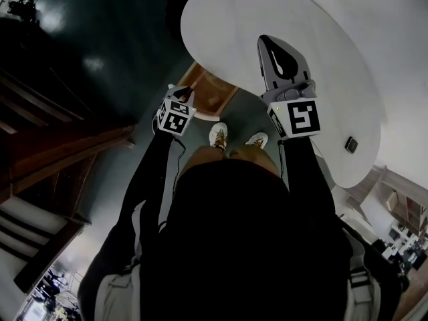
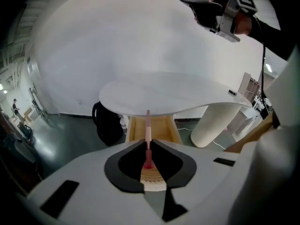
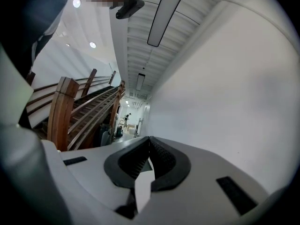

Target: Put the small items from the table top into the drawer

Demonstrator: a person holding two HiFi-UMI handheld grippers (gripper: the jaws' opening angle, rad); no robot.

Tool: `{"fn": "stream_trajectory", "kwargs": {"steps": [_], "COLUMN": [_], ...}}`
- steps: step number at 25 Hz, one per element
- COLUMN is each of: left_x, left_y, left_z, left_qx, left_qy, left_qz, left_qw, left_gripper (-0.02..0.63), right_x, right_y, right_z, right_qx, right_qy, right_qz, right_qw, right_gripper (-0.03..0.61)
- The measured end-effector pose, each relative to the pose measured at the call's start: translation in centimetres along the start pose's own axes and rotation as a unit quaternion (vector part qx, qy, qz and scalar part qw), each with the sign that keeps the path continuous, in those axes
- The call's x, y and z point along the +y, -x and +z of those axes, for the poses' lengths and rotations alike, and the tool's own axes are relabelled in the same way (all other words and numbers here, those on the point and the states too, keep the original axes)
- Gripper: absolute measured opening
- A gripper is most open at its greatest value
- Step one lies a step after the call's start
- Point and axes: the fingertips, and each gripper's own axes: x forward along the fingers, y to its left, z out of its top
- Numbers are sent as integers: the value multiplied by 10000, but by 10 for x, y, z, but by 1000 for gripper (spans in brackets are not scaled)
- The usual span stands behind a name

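Judged as the carry-and-drop step: clamped in the left gripper (image 2: 148, 144), jaws nearly together, a slim pink stick (image 2: 147, 123) aimed toward the open wooden drawer (image 2: 165, 128) beneath the white table top (image 1: 321, 39), not yet inside it. Next, presumably: bring the stick directly over the drawer cavity, clear of the table edge, then part the jaws to release. Keep the right gripper (image 3: 149, 143), held above the table top with jaws together on nothing, free for the small dark item (image 1: 351, 144) lying near the table's right-hand edge.
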Motion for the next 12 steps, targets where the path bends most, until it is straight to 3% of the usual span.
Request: {"fn": "stream_trajectory", "kwargs": {"steps": [7, 12], "left_x": [-1, 3], "left_y": [-25, -30], "left_z": [-21, -12], "left_qx": [493, 392], "left_qy": [-60, -129], "left_qz": [-32, 47], "left_qw": [9988, 9991], "left_gripper": [54, 54], "right_x": [0, -4], "right_y": [6, 9], "right_z": [-1, -1], "right_qx": [94, 125], "right_qy": [44, 70], "right_qz": [-71, -128], "right_qw": [9999, 9998], "right_gripper": [26, 26]}}
